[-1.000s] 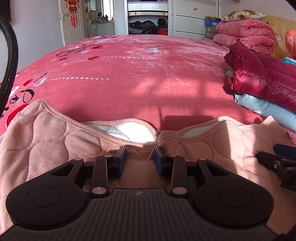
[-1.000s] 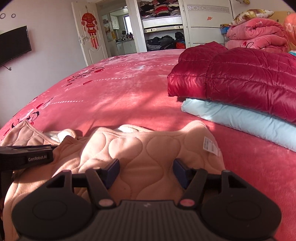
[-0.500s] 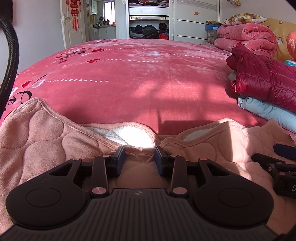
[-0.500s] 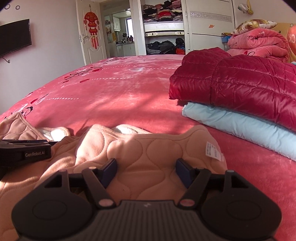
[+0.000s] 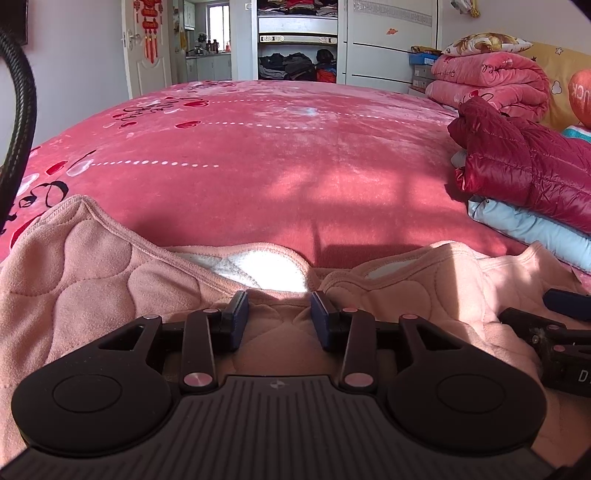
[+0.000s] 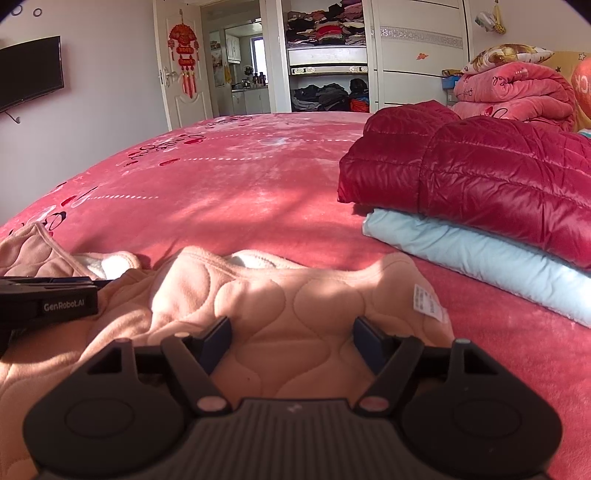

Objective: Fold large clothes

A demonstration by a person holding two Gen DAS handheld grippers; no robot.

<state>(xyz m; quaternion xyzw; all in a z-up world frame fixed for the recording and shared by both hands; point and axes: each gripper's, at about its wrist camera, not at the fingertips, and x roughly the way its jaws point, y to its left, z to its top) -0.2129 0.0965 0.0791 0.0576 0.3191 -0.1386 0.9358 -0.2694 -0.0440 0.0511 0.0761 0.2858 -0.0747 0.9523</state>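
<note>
Beyond, wardrobe shelves point(image 6: 325, 33) hold seemingly folded clothes point(image 6: 321, 27).

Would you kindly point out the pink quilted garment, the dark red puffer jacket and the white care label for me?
pink quilted garment point(image 6: 295, 317), right wrist view, its quilted middle.
dark red puffer jacket point(image 6: 498, 188), right wrist view, its shiny top panel.
white care label point(image 6: 426, 301), right wrist view, the label's centre.

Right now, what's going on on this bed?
A person is folding a peach quilted garment on the red bedspread. Both tools, left tool and right tool, sit over it with jaws just opening and pads off the cloth. A folded red jacket lies on a blue one.
</note>
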